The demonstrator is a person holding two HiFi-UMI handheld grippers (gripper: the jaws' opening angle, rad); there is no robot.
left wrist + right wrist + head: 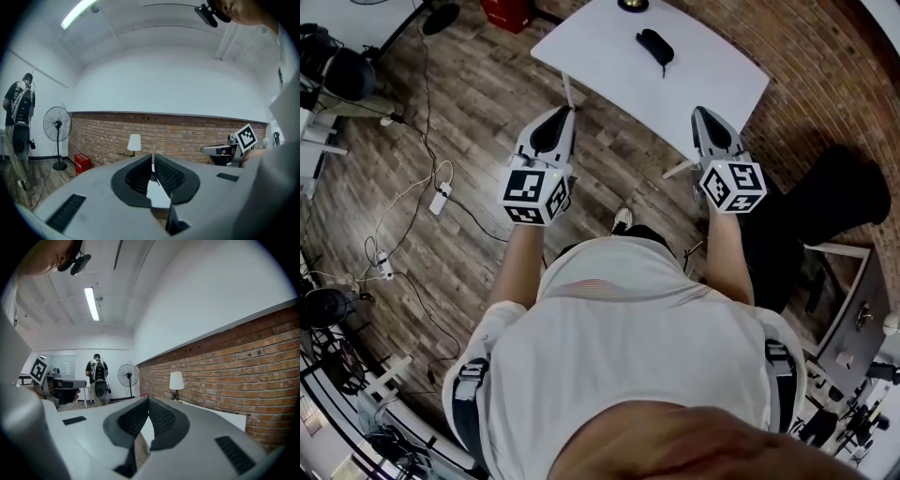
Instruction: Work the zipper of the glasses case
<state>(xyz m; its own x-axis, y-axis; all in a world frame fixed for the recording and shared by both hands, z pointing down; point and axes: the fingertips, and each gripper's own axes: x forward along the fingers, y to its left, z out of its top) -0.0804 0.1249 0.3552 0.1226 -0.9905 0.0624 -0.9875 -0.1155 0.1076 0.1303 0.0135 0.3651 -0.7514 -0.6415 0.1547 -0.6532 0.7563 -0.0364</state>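
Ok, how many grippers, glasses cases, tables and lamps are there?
Grippers: 2 (left gripper, right gripper)
glasses case: 1
white table: 1
lamp: 1
Total: 5

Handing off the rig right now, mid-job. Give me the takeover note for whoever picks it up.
Left gripper: shut, empty, by the near edge of the white table.
Right gripper: shut, empty, same.
Black oval glasses case: lies on that table, beyond both grippers, untouched.
Done: nothing visible; the zipper is too small to read.
Left: reach the case, steady it, work the zipper.
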